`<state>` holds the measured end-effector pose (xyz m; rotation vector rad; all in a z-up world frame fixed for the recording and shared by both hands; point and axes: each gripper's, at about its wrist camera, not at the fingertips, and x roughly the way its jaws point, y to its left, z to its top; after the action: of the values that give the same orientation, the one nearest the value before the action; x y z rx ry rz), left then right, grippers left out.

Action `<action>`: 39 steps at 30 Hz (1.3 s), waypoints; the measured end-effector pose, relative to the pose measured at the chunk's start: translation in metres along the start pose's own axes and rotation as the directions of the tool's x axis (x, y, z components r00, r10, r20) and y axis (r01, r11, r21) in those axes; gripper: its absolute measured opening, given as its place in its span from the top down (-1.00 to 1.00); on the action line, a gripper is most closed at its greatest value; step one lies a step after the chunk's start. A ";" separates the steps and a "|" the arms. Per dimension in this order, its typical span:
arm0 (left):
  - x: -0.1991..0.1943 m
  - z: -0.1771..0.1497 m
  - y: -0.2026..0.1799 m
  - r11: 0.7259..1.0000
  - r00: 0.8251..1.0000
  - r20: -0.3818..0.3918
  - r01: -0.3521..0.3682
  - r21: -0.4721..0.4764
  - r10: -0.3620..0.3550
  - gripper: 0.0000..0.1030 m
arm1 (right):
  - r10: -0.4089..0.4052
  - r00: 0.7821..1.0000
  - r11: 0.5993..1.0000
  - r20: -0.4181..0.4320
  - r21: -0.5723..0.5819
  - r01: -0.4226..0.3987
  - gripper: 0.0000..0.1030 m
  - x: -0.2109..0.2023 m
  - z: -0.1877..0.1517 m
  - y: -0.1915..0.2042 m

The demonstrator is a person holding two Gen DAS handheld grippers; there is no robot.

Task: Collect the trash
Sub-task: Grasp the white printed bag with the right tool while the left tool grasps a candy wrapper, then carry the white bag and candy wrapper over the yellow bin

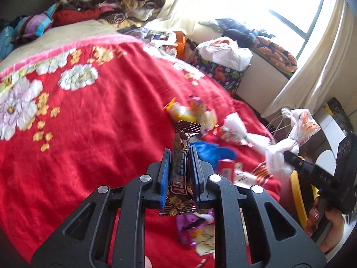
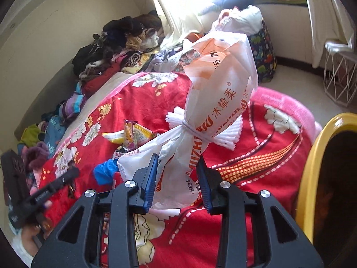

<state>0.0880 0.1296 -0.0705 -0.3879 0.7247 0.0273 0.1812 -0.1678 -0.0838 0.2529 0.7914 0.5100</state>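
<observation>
Bin (image 2: 312, 167) lies right of both loads: right gripper (image 2: 177, 178) clamping the plastic bag (image 2: 221, 93) is nearer, left gripper (image 1: 179, 167) clamping the upright snack bar (image 1: 180, 156) farther.

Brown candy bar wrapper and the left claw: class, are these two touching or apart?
Touching. The left wrist view shows the left claw closed with both blue pads pressed against the sides of the brown candy bar wrapper, which stands upright between them, lifted off the red blanket.

A bright window (image 1: 290, 6) with cream curtains (image 1: 323, 67) lights the red floral bedspread (image 1: 89, 116).
</observation>
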 end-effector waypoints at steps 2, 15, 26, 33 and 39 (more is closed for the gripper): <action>-0.004 0.004 -0.008 1.000 1.000 0.014 0.015 0.016 -0.015 0.77 | 0.004 1.000 1.000 0.010 -0.009 -0.003 0.36 -0.007 -0.001 0.000; -0.015 0.011 -0.050 0.993 0.996 0.044 0.077 0.088 -0.081 0.77 | -0.020 0.999 1.000 0.041 -0.020 0.021 0.37 -0.034 -0.005 -0.003; -0.018 0.013 -0.076 0.985 0.992 0.053 0.109 0.132 -0.116 0.77 | -0.053 0.996 0.998 0.071 -0.039 0.056 0.36 -0.053 -0.006 -0.004; -0.018 0.013 -0.092 0.979 0.989 0.051 0.126 0.162 -0.135 0.77 | -0.069 0.993 0.997 0.092 -0.033 0.072 0.36 -0.065 -0.009 -0.009; -0.018 0.011 -0.106 0.972 0.987 0.047 0.140 0.190 -0.152 0.77 | -0.090 0.990 0.995 0.110 -0.025 0.093 0.36 -0.076 -0.011 -0.014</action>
<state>0.0983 0.0374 -0.0156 -0.2595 0.6306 -0.1662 0.1332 -0.2195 -0.0500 0.2136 0.6858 0.4178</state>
